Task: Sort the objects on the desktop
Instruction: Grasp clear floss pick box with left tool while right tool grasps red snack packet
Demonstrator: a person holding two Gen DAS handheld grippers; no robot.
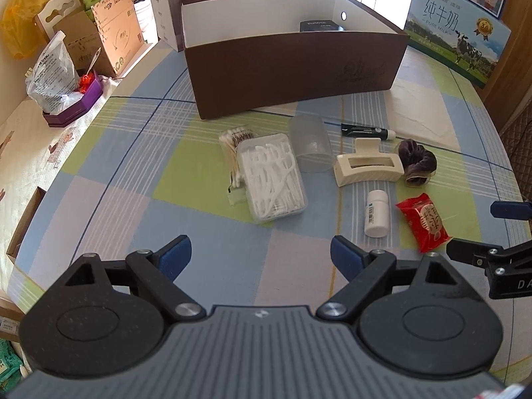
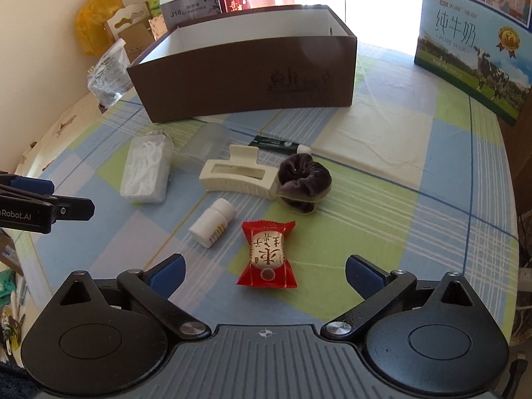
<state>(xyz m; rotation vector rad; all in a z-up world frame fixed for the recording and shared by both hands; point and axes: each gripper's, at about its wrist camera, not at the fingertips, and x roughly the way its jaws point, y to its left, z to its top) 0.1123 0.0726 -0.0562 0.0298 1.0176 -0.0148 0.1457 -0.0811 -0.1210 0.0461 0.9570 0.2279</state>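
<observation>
On the checked worktop (image 2: pixel 382 199), behind the brown box (image 2: pixel 246 79), cartons read "J10 HUMIDIFIER" (image 1: pixel 186 10) and "PURE MILK" (image 2: pixel 472 56). The red snack packet (image 2: pixel 267 254) lies lengthwise between the spread, empty right gripper (image 2: pixel 265 271); the left gripper (image 1: pixel 261 256) is likewise spread and empty.

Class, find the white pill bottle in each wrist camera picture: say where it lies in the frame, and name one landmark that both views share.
Left wrist view: the white pill bottle lies right of centre, just left of the red snack packet.
Right wrist view: the bottle lies left of centre, tilted, again left of the packet.
Shared landmark: the cream hair claw, just beyond the bottle in both views.
</observation>
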